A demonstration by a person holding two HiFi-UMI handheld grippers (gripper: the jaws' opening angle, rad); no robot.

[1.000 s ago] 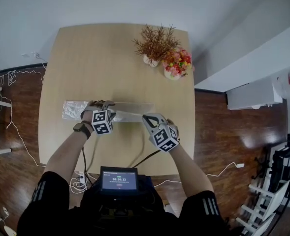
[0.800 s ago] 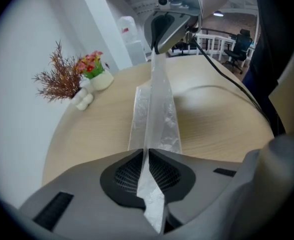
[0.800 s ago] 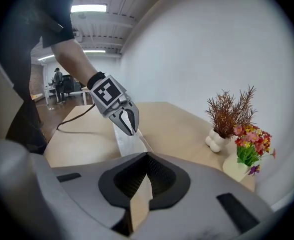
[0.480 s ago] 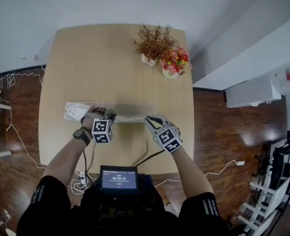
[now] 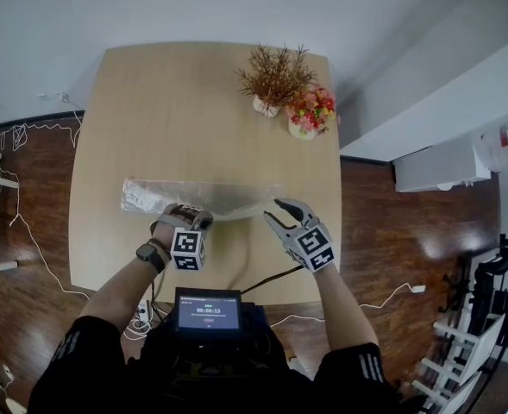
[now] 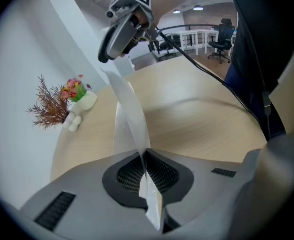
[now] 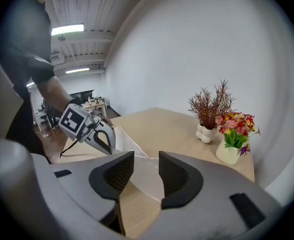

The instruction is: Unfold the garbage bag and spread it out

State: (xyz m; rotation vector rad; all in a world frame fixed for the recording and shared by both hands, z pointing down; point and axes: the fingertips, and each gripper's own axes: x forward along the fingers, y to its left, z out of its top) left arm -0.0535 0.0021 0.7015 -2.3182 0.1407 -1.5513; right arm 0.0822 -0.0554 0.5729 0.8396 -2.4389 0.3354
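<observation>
Nearest you, a small screen [image 5: 208, 313] sits at your chest. Your left forearm [image 5: 120, 281] and right forearm [image 5: 335, 296] reach forward over the near edge of the table [image 5: 150, 93].

You tilt the left gripper [image 5: 187, 217] steeply down. Its jaws are pressed together on a fold of the garbage bag [image 5: 203, 195], and a narrow strip of film runs from the pads toward the right gripper [image 5: 277, 211].

You hold the right gripper at a shallower downward slant. Its jaws have just been opening and now stand apart; the bag's film shows in the gap, with neither pad pressing on it.

The bag lies on the middle of the table as a pale, translucent band. Its long axis runs left to right across your view, from beyond the left gripper to the right gripper.

Farther back, near the table's far right corner, a vase of dried twigs [image 5: 273, 80] and a vase of bright flowers [image 5: 309, 115] stand just beside each other.
</observation>
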